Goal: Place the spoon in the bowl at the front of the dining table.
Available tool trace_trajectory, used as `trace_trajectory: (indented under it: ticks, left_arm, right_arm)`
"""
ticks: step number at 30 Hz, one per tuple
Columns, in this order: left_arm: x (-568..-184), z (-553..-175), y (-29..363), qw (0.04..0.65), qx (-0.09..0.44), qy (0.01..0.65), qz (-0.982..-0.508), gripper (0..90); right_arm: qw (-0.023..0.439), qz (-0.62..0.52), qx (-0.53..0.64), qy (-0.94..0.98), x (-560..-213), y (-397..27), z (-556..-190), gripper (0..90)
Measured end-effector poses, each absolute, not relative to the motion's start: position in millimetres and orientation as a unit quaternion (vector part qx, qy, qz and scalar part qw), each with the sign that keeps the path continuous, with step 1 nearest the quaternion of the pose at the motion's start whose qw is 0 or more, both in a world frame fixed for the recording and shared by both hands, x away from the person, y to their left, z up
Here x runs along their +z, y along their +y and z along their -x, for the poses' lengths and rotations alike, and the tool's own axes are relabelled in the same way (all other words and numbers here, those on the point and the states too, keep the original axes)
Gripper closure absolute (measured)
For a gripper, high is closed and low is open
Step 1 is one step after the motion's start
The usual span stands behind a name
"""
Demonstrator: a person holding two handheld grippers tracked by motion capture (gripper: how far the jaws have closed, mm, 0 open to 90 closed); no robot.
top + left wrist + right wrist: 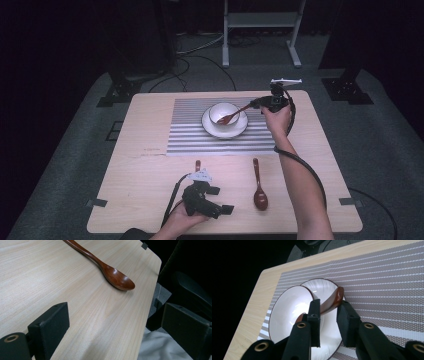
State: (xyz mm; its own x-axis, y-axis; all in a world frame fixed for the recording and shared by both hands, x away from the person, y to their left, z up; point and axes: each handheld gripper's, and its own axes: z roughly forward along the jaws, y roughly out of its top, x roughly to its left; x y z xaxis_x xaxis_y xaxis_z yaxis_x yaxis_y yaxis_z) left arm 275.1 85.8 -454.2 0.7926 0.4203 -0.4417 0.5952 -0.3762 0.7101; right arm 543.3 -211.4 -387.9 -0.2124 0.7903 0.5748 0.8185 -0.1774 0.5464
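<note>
- Right gripper, upper right of centre in the high view: jaws closing on the handle of a brown wooden spoon, its head sitting in the white bowl.
- Bowl standing on a white plate, on the striped placemat.
- Left gripper, lower centre: jaws standing wide apart, holding nothing.
- Second wooden spoon lying on the table, right of the left gripper.
</note>
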Motion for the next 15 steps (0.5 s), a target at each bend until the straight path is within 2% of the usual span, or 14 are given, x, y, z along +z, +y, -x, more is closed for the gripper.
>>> trace_trajectory:
  ticks: [15]
  left_arm:
    - [-454.2, -275.5, 85.5, 0.466, -0.094, 0.310, -0.824, 6.7]
  right_arm:
    - [0.028, 0.600, -0.425, -0.677, -394.9, -203.2, -533.7, 64.6]
